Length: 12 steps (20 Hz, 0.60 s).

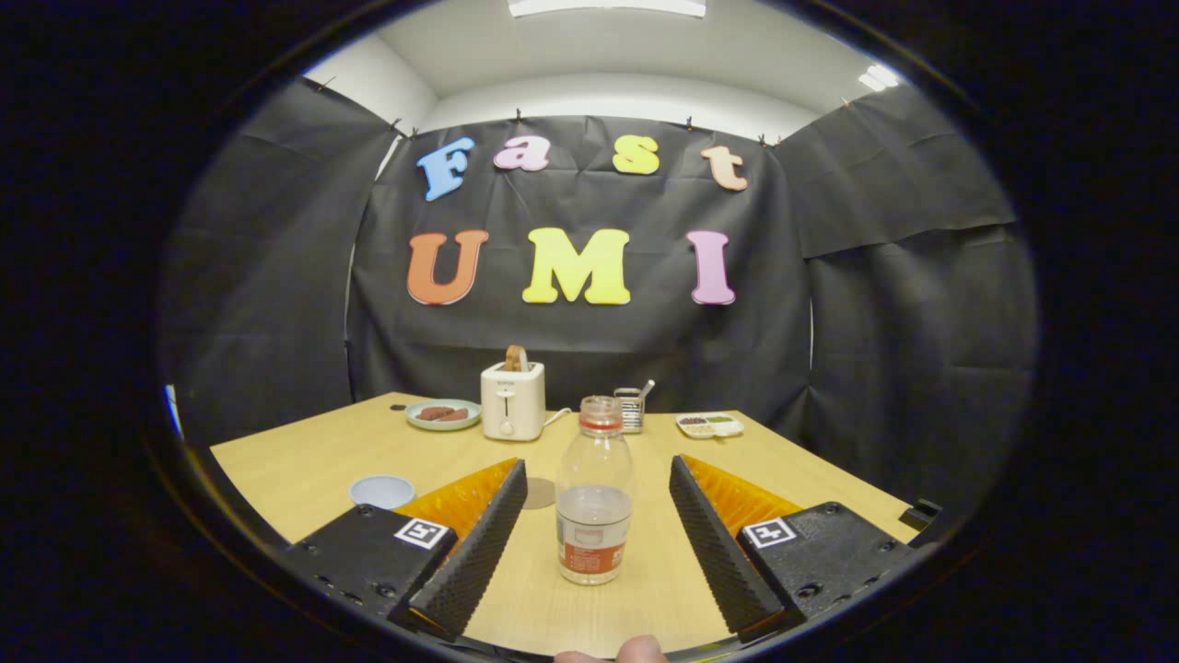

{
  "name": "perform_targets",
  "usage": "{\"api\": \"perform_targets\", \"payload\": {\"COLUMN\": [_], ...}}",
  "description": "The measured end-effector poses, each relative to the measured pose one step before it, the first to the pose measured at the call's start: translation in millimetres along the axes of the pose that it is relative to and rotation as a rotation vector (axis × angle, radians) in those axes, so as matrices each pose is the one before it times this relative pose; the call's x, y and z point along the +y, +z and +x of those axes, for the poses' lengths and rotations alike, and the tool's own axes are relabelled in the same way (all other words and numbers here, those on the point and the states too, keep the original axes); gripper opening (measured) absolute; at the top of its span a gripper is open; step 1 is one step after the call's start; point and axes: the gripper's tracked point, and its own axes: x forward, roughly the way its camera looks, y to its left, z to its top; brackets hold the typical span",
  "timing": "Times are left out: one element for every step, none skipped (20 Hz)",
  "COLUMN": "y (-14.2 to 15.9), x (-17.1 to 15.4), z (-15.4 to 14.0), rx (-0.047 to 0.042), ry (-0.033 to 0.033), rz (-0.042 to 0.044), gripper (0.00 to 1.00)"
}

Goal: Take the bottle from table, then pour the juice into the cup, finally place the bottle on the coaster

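Step one, taking the bottle, is underway. The gripper [597, 525] is holding its fingers wide apart, touching nothing. The clear plastic bottle with a red neck band and red label [594, 497] is standing upright between them on the light wooden table [304, 465], partly filled.

Next move, as judged: the fingers closing squarely on the bottle body below the shoulder.

The pale blue cup [383, 491] is sitting at ten o'clock from the bottle, beside the left finger. The round brown coaster [540, 494] is lying at eleven o'clock, just behind the bottle. The white toaster [512, 400] is standing at twelve, well beyond, leaving open tabletop between.
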Motion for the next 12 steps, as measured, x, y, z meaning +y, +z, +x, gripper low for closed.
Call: {"api": "perform_targets", "payload": {"y": [-10.44,-9.72,-8.71,-8.17,-5.28,-5.09,-3.02,-3.36,-2.93,-2.89,-2.17,-1.75], "x": [0.63,-0.83,0.01,1.16,0.62,-0.56,-0.72,-0.04,-0.27,-1.35,-0.58,0.85], "z": [5.49,6.25,6.7,5.91,6.26,5.33,6.03,6.0,6.37,5.57,5.24,5.27], "rx": [0.01897,0.02106,0.02152,0.02017,0.01457,0.01045,0.00642,0.00877,0.00759,0.01034,0.00856,0.00846], "ry": [0.00263,0.0014,0.00326,0.00492,0.0047,-0.00003,-0.001,-0.00047,-0.00134,-0.00289,-0.00115,0.00341], "rz": [-0.00149,0.00744,0.01299,0.01063,0.00604,-0.00047,-0.00256,-0.00567,-0.00213,0.0047,0.00894,0.01363], "gripper": [1.0,1.0,1.0,1.0,1.0,1.0,1.0,1.0,1.0,1.0,1.0,1.0]}}
